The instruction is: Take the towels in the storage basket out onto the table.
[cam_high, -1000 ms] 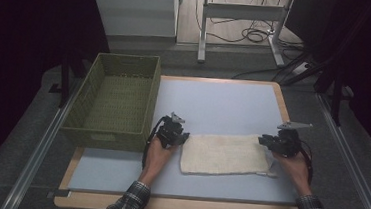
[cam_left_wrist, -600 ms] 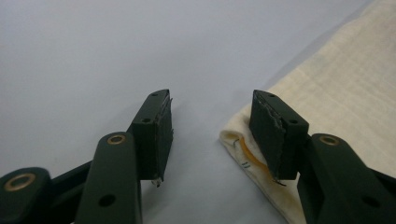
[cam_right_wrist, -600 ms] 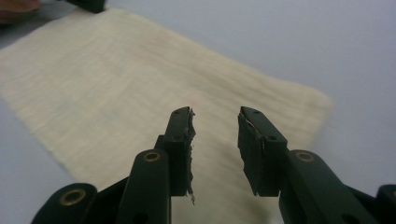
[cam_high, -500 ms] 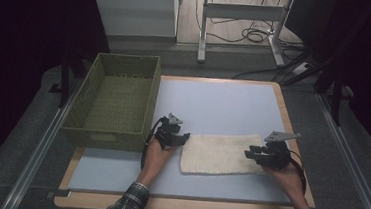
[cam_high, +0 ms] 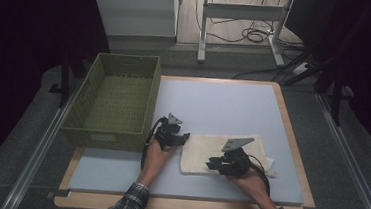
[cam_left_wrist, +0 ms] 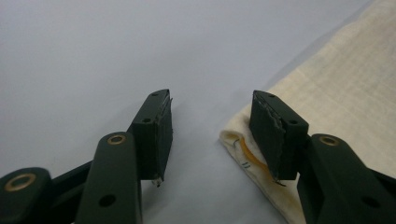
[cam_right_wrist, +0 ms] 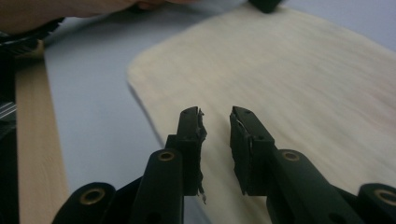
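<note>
Now both jaws spread over the cream cloth (cam_high: 220,150)

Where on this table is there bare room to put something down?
The far half of the blue mat, beyond the cloth and right of the green basket, is bare. So is the near left corner, below the basket. It is crowded around the cloth, where the left gripper and right gripper work.
</note>
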A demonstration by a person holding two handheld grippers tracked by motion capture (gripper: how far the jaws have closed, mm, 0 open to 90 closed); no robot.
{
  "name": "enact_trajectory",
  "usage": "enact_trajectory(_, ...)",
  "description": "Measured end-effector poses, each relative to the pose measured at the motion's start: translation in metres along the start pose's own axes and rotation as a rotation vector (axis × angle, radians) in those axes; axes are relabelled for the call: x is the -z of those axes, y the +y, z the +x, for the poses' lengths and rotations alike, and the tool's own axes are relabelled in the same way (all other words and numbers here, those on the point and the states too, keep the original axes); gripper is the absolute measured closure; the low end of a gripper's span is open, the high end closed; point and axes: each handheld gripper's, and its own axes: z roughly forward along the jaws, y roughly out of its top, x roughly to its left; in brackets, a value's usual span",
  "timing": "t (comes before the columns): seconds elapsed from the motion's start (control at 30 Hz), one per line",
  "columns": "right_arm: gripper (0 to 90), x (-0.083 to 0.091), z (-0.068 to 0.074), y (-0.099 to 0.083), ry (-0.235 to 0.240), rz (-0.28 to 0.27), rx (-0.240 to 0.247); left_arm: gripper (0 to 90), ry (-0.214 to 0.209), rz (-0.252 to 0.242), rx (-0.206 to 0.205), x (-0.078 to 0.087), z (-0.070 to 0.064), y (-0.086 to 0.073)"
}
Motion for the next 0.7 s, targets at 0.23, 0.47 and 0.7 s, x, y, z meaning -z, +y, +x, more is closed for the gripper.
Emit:
enact_trajectory(0.23,73.9,-0.028,0.026,0.019,0.059,0.015,0.052,49.1,-0.002,0.000,0.000,0.000,0.000,0.000)
enact_trajectory(0.47,72.4,-0.052,0.049,0.031,0.085,0.032,0.089,49.2,-0.003,-0.001,0.002,0.000,0.000,0.000)
enact_trajectory(0.7,69.3,-0.062,0.056,0.033,0.024,0.057,0.122,49.1,-0.004,-0.003,0.004,0.000,0.000,0.000)
